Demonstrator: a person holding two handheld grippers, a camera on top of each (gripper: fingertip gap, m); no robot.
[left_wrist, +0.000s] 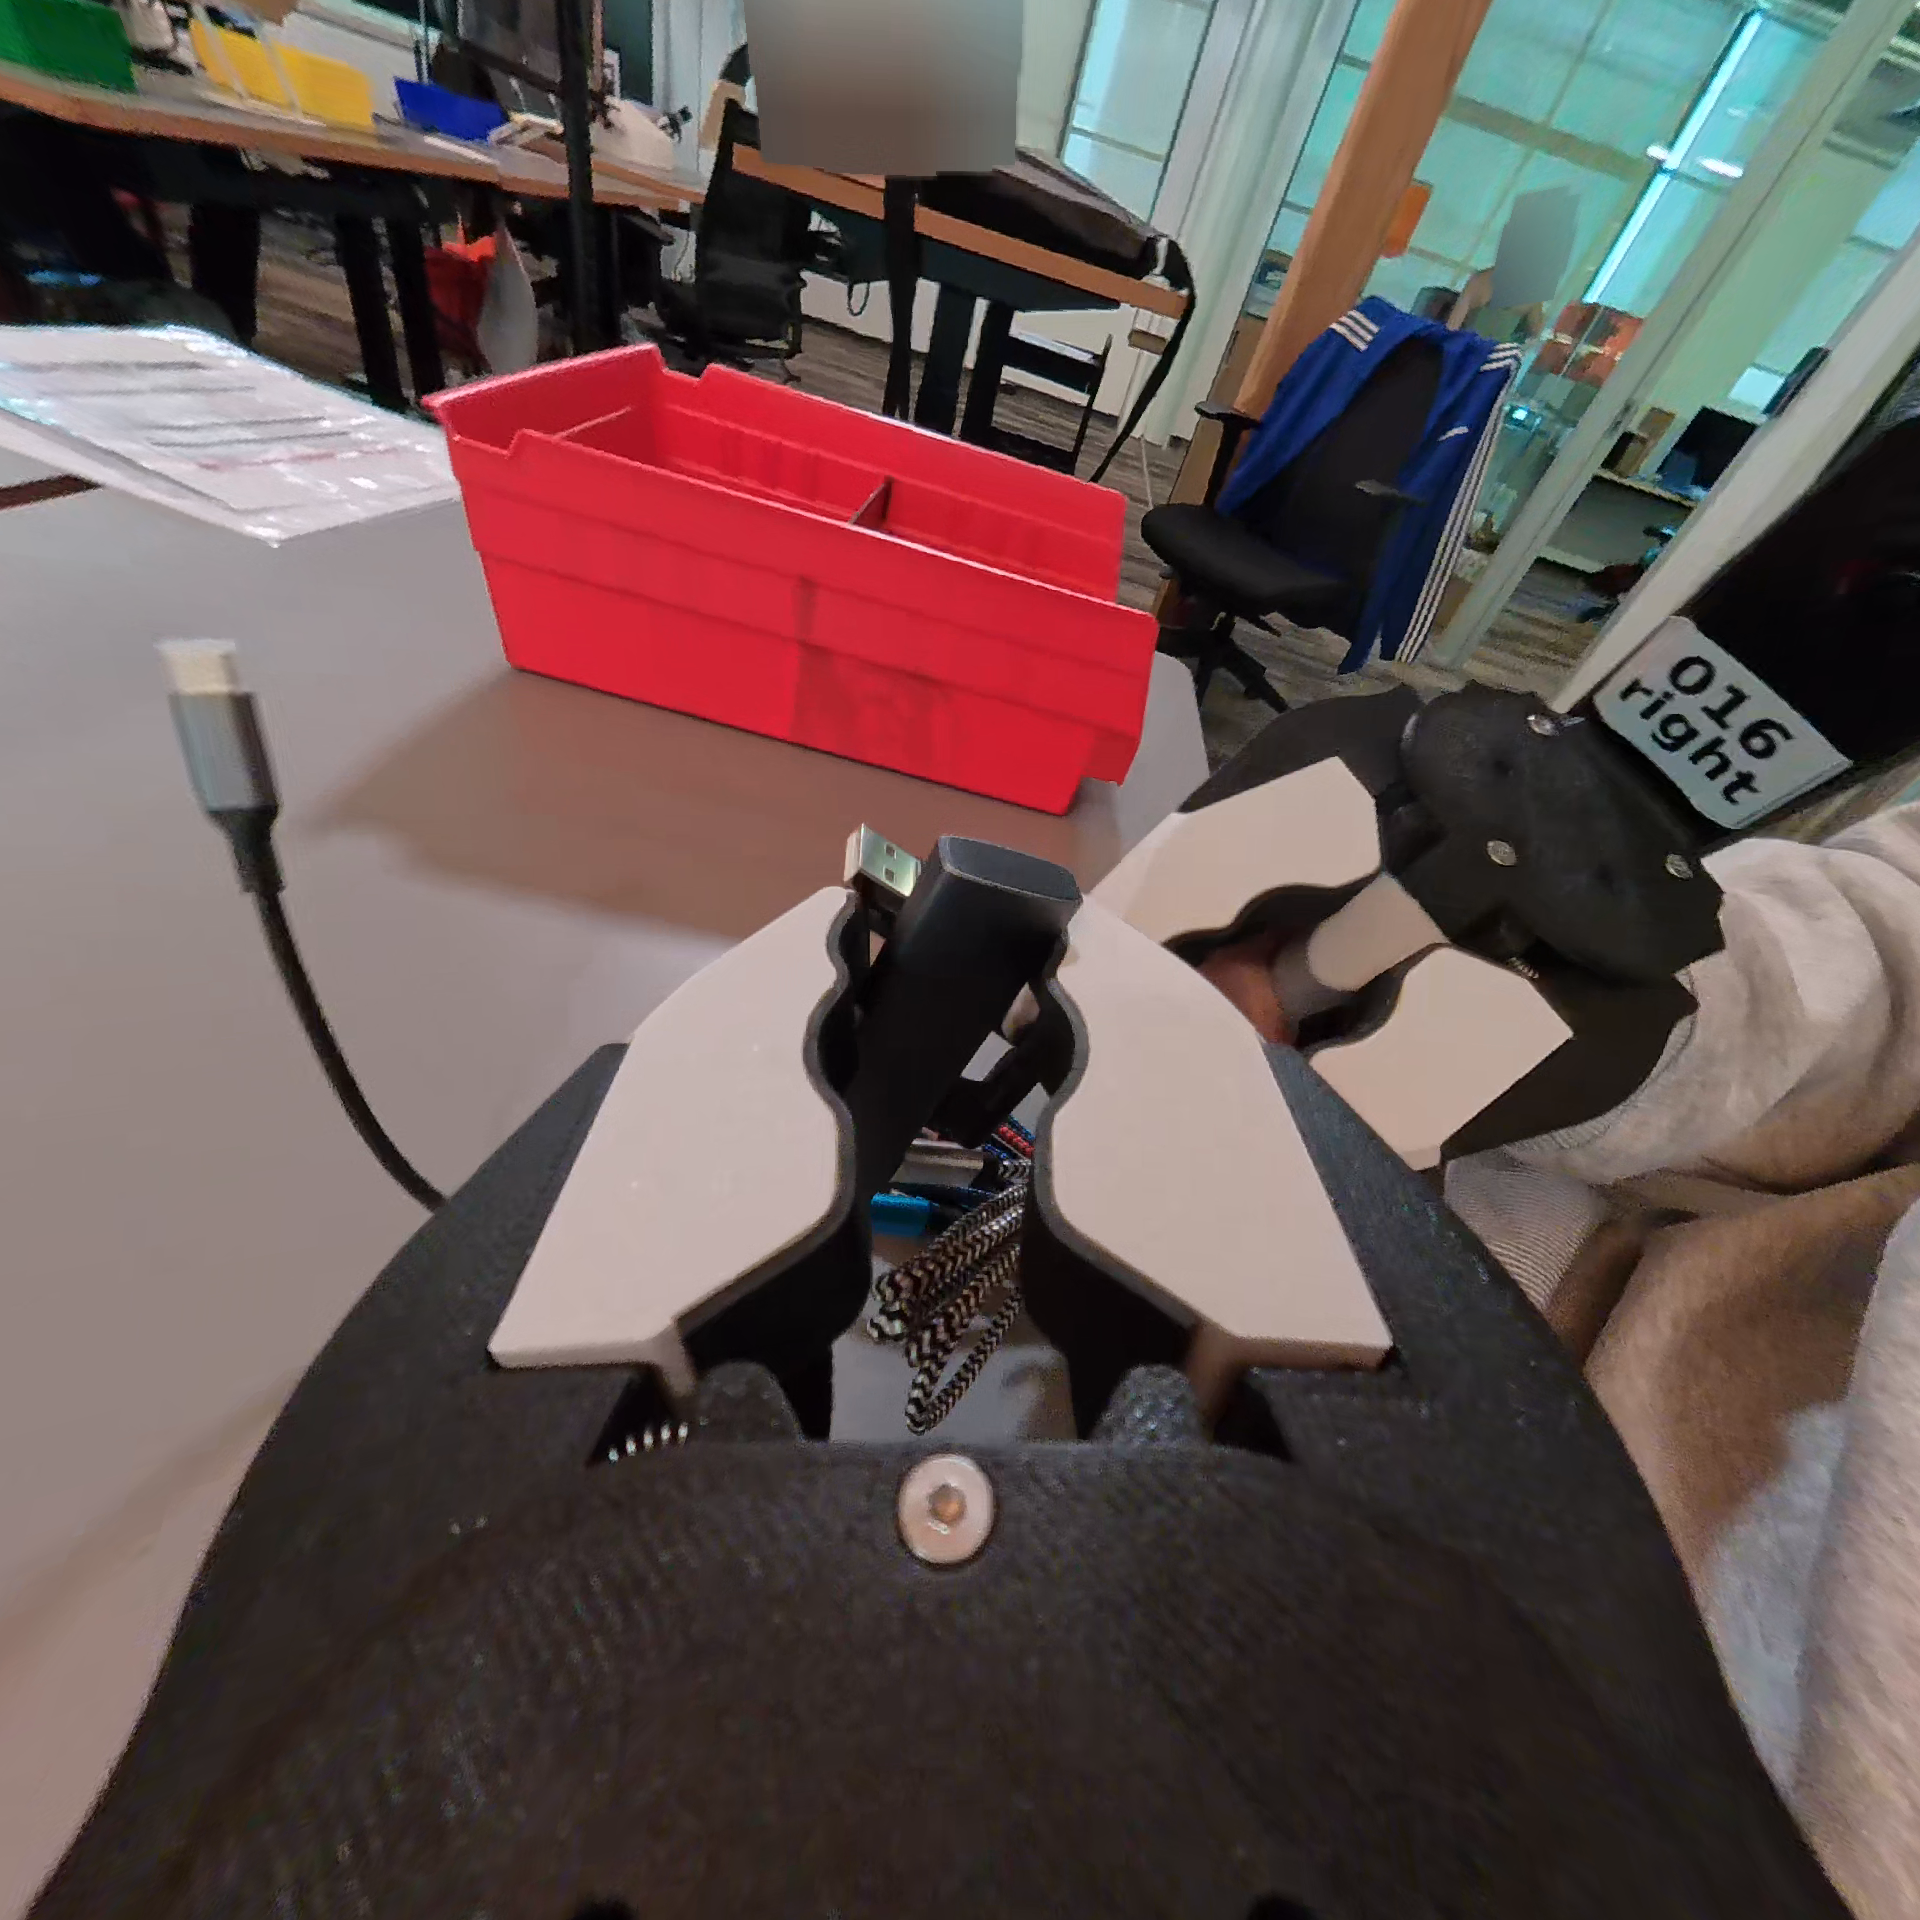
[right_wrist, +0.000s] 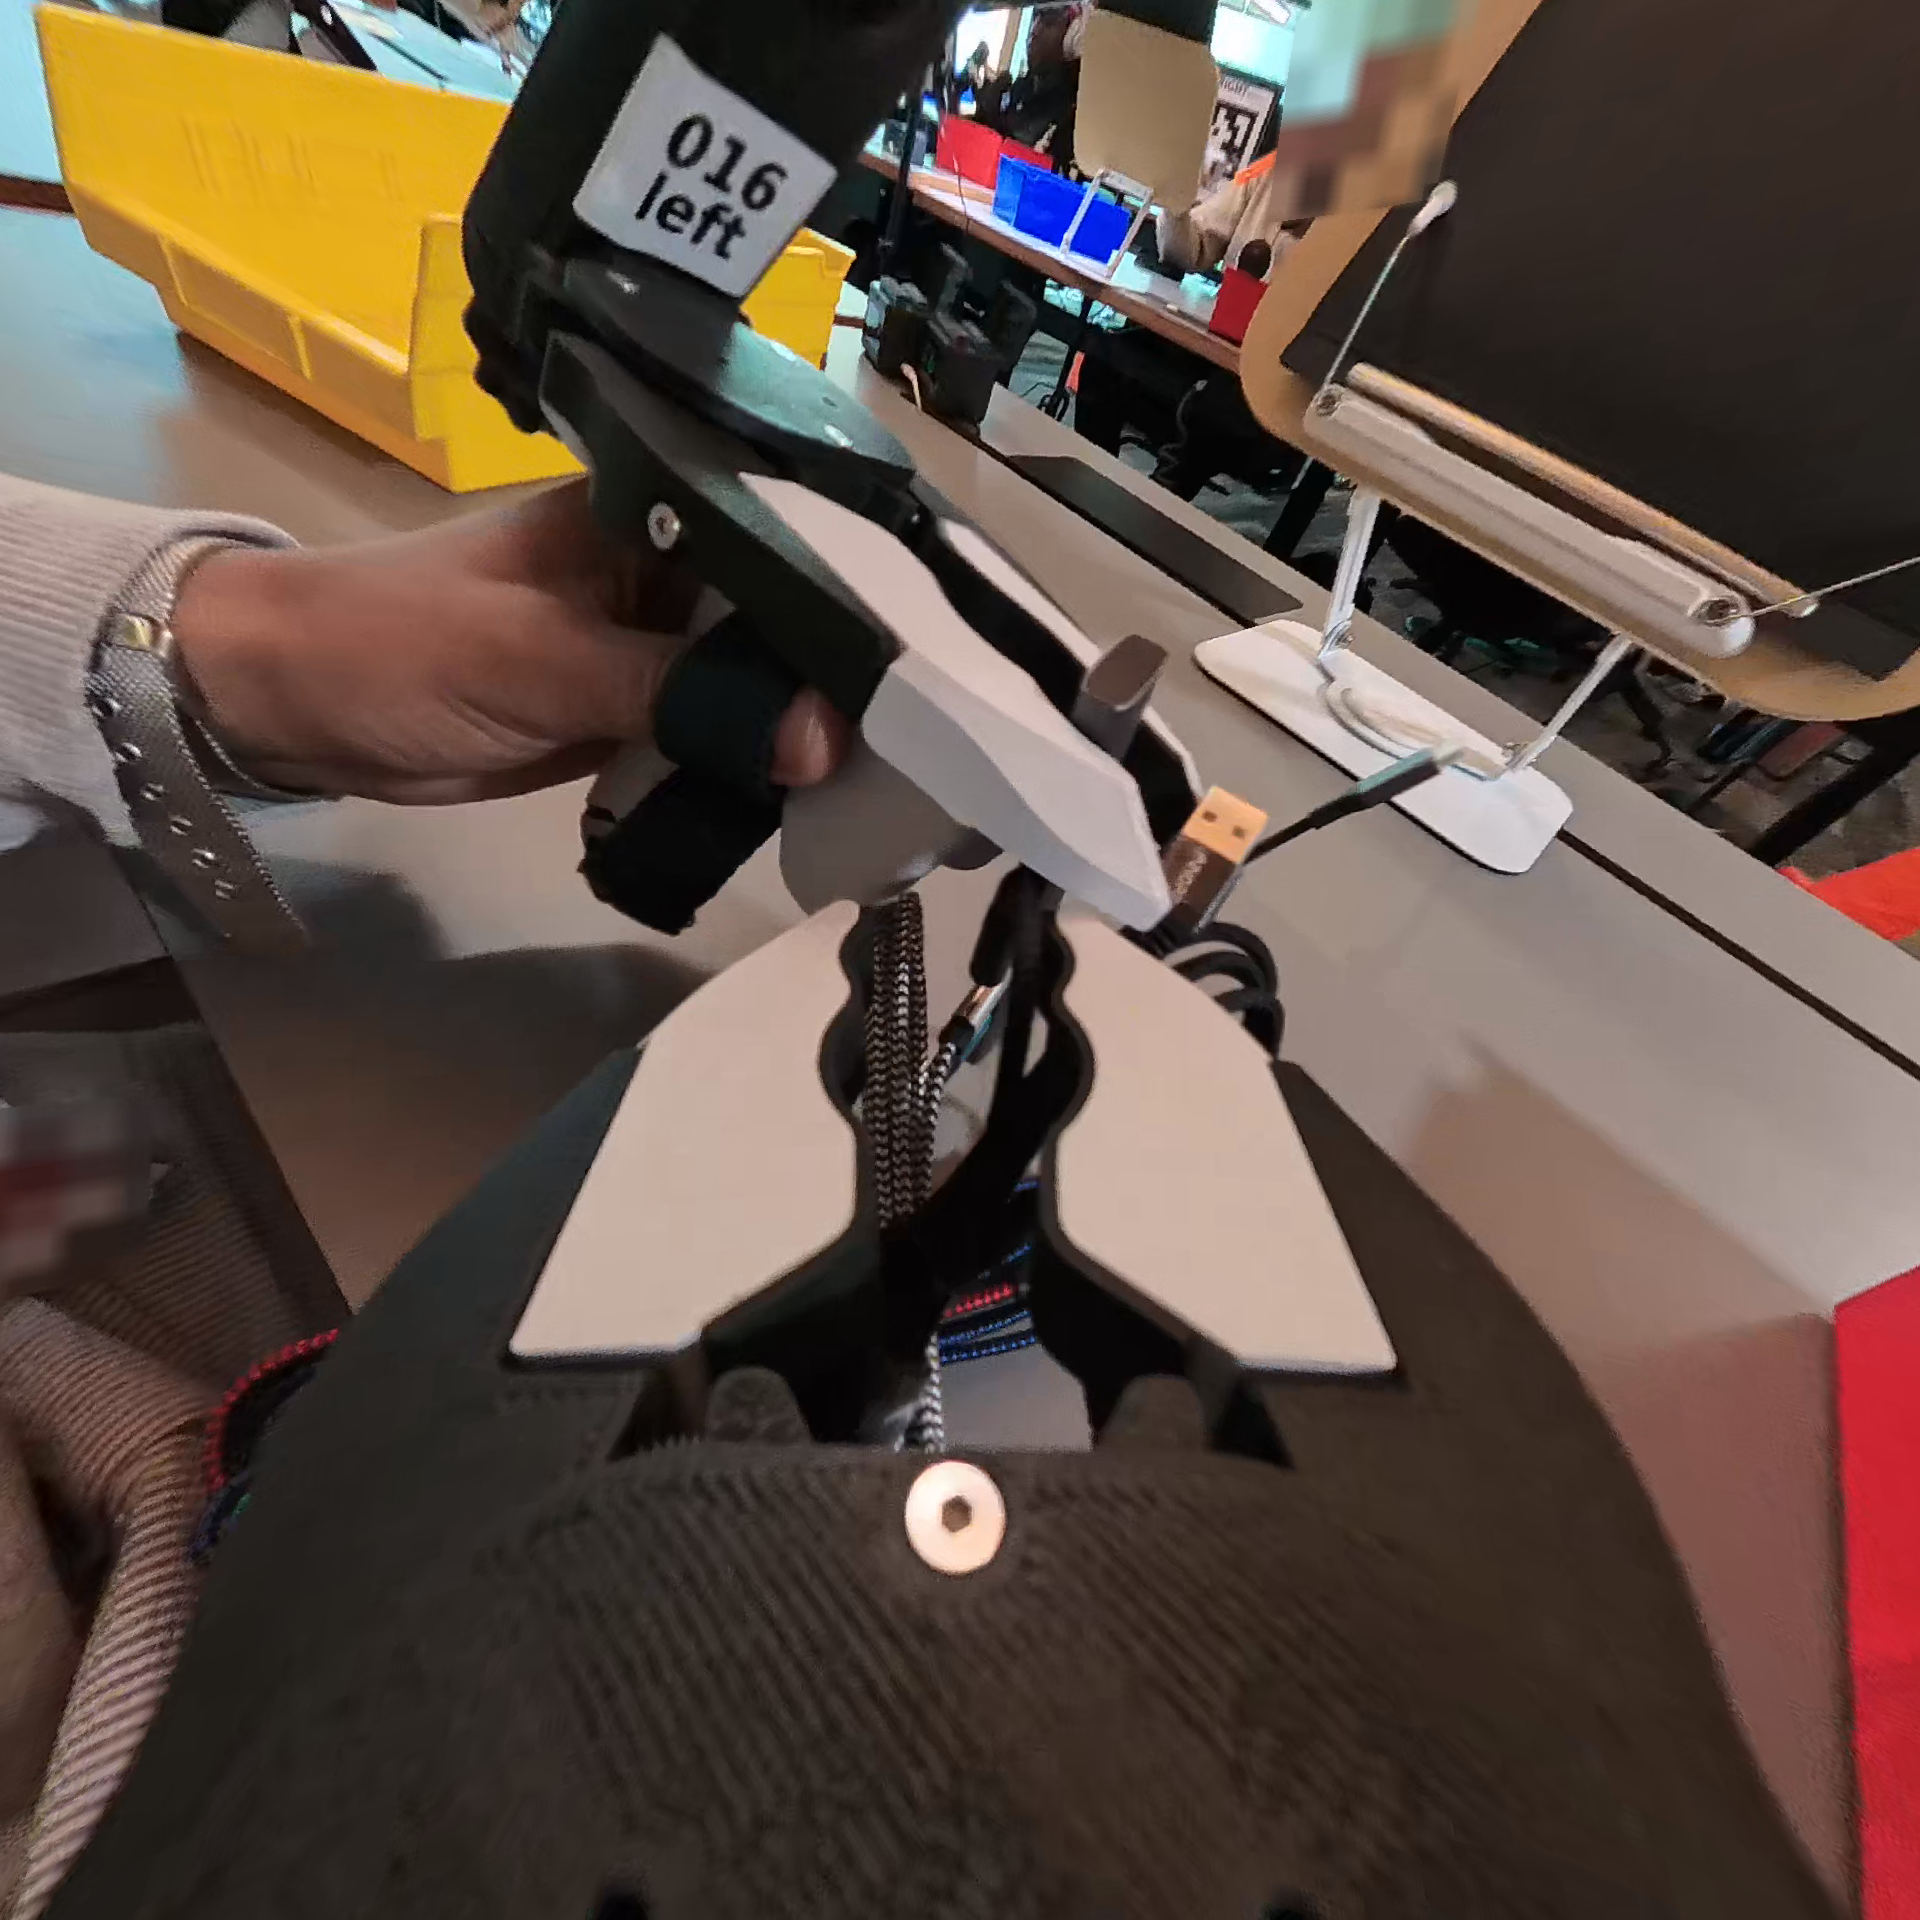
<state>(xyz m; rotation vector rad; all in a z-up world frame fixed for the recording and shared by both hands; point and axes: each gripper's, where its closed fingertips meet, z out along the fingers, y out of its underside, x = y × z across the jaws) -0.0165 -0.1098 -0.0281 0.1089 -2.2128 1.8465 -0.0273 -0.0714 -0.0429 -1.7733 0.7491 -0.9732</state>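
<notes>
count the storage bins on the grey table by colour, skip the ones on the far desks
red bin: 1
yellow bin: 1
total: 2

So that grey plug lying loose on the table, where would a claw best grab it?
Probably on the dark grey plug shell, behind its silver tip, pinching the flat sides from above. It lies flat on the table with open space around, and the shell is rigid, unlike the braided cable.
</notes>
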